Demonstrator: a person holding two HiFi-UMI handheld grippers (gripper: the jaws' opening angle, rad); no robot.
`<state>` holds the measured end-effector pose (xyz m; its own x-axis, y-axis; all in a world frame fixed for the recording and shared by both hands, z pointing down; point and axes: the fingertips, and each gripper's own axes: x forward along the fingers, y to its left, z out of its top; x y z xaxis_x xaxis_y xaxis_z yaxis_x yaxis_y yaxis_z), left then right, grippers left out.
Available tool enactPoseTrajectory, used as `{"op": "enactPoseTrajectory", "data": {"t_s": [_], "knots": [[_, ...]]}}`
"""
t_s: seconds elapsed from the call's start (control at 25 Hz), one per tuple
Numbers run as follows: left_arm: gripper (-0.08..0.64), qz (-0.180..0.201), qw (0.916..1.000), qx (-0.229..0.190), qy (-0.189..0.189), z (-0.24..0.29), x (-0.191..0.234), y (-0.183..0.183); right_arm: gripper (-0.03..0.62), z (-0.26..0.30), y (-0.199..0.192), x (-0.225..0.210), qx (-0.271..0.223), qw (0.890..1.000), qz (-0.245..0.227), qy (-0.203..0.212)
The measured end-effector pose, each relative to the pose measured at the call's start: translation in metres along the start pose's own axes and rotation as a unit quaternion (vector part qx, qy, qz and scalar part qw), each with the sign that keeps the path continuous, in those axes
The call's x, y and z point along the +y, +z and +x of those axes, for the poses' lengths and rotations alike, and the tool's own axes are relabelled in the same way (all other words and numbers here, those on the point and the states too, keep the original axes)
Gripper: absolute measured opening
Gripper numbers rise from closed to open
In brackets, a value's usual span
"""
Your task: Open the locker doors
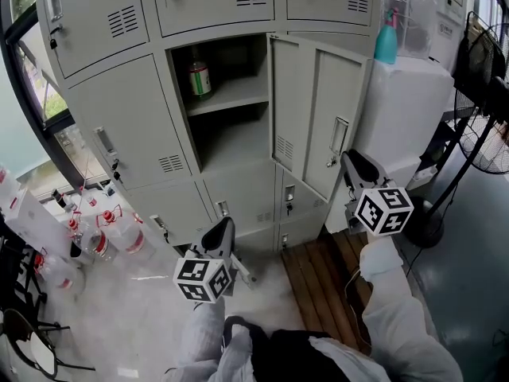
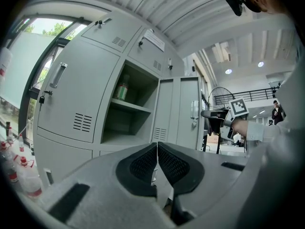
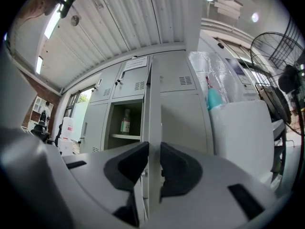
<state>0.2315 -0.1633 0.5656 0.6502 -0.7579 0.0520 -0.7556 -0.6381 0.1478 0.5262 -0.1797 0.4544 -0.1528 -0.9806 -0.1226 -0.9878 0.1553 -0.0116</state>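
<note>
The right gripper (image 3: 153, 157) pinches the free edge of the open locker door (image 1: 312, 110), which stands swung wide. The left gripper (image 2: 157, 162) waits closed and empty. Best to follow the hinge's arc and let go cleanly; only 1 door is open.

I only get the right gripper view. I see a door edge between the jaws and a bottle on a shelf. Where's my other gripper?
Observer: The left gripper is low down in front of the bottom lockers. It is shut and holds nothing.
Operator: Does my door have a handle?
Observer: Yes, a handle sits on the open door, close to the right gripper.
Operator: What's under me?
Observer: There are wooden slats on the floor below that gripper.
</note>
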Motion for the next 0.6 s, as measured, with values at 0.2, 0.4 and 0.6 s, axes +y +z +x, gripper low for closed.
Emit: {"op": "enactPoseTrajectory", "data": {"t_s": [0.2, 0.4, 0.6], "knots": [[0.012, 0.001, 1.0000, -0.002, 0.001, -0.004, -0.003, 0.001, 0.077, -0.001, -0.001, 0.000, 0.002, 1.000, -0.006, -0.005], [0.011, 0.004, 1.0000, 0.002, 0.000, -0.012, 0.004, 0.002, 0.077, -0.003, -0.001, 0.002, -0.002, 1.000, -0.014, -0.025], [0.011, 0.011, 0.9999, -0.005, -0.001, -0.025, 0.022, 0.013, 0.077, -0.017, 0.014, 0.011, -0.027, 0.997, -0.051, -0.053]]}}
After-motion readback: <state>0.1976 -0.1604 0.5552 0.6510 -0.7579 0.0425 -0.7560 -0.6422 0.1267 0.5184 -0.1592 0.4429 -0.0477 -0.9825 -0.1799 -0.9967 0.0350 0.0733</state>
